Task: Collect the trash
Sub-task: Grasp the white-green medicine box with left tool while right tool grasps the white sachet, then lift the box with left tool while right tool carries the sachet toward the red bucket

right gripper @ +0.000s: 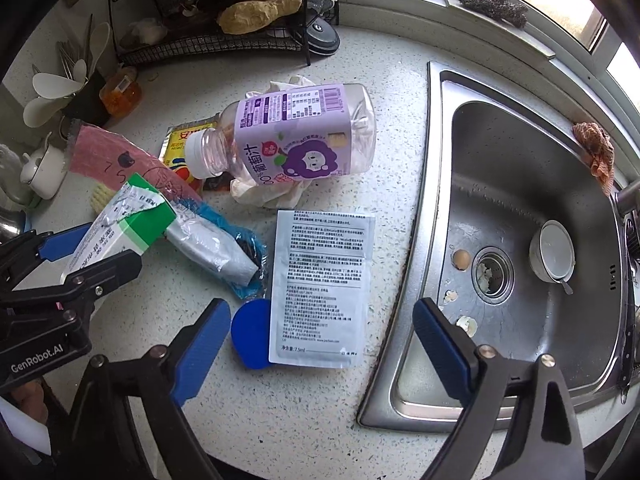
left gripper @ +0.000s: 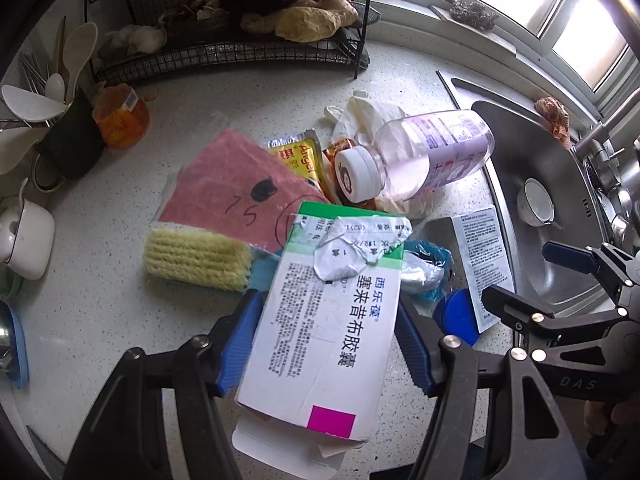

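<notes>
White-green medicine box (left gripper: 320, 312) clamped in left gripper (left gripper: 324, 344), lifted off speckled surface (right gripper: 320, 408) — right gripper (right gripper: 320, 344) jaws apart, empty, over white sachet (right gripper: 320, 288) beside sink (right gripper: 520, 184).

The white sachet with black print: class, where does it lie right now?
In the right wrist view the white sachet lies flat on the countertop, just left of the sink, overlapping a blue lid, below the toppled juice bottle.

A speckled white countertop (right gripper: 304, 400) carries the litter. A white printed sachet (right gripper: 320, 288) lies flat near the sink-side edge, overlapping a blue lid (right gripper: 250, 334). Toward the back edge, a purple-labelled bottle (right gripper: 296, 136) lies on crumpled tissue (right gripper: 268, 194); 1 wire rack (right gripper: 224, 36) stands behind.
</notes>
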Demonstrator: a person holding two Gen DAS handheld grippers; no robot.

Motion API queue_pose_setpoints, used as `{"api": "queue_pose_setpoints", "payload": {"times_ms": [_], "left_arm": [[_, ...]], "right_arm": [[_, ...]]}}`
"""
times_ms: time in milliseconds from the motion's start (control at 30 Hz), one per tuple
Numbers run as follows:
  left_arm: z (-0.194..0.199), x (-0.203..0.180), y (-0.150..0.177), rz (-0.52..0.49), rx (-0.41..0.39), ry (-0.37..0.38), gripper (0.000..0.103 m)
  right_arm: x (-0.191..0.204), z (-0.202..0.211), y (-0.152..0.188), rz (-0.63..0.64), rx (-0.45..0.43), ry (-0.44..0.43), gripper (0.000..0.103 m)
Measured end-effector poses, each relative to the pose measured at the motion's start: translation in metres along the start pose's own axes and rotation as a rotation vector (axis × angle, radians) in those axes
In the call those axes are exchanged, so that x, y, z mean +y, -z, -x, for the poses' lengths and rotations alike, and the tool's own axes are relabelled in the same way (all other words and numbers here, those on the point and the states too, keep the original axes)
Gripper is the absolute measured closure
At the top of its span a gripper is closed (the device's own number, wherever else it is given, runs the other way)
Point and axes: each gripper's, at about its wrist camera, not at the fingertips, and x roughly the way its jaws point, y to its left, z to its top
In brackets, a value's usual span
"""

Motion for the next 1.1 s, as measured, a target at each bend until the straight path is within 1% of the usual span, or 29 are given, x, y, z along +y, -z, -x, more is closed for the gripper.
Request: {"api": "queue_pose_setpoints", "payload": {"times_ms": [33,100,200,300,400,467,500,533,600,667,867,1000,1100], "left_arm": [[0.001,0.005,0.002,-0.007,-0.001,-0.001,0.040],[-0.003,0.008,-0.006,-0.011,0.004,-0.002,0.040],[-0.004,0.015,-0.007,-0.007,0.006,0.010,0.041],[-0.008,0.015,-0.013,-0.021,0.011,-0.010,0.041],[-0.014,0.016,-0.017,-0.021,0.022,-0.015,0.041],[-0.016,0.018,-0.017,-0.016,0.027,-0.013,0.041],[-0.017,0.018,-0.017,-0.013,0.029,-0.014,0.041],[-0.017,0.019,-0.017,-0.012,0.031,-0.017,0.041],[-0.017,0.019,-0.015,-0.011,0.032,-0.013,0.041],[-0.013,0.020,-0.014,-0.010,0.026,-0.002,0.041],[0.007,0.013,-0.006,-0.019,-0.014,-0.002,0.041],[0.021,0.003,0.002,-0.022,-0.043,0.033,0.041],[0.030,-0.009,0.010,-0.041,-0.057,0.040,0.041]], "right_arm": [[-0.001,-0.003,-0.002,0.004,0.006,-0.002,0.015],[-0.002,-0.013,-0.006,0.006,0.025,-0.004,0.015],[-0.001,-0.025,-0.015,0.008,0.049,-0.013,0.015],[0.001,-0.038,-0.023,0.017,0.073,0.010,0.015],[0.002,-0.049,-0.029,0.024,0.095,0.010,0.017],[0.004,-0.056,-0.030,0.036,0.109,0.005,0.026],[0.006,-0.059,-0.030,0.042,0.120,-0.001,0.035],[0.006,-0.061,-0.029,0.046,0.132,-0.005,0.040],[0.008,-0.064,-0.028,0.045,0.143,-0.009,0.041],[0.008,-0.060,-0.026,0.044,0.125,-0.009,0.042],[0.005,-0.031,-0.013,0.030,0.063,-0.022,0.042],[-0.002,-0.007,-0.001,0.019,0.025,-0.038,0.042],[-0.009,0.006,0.005,0.001,0.001,-0.044,0.042]]}}
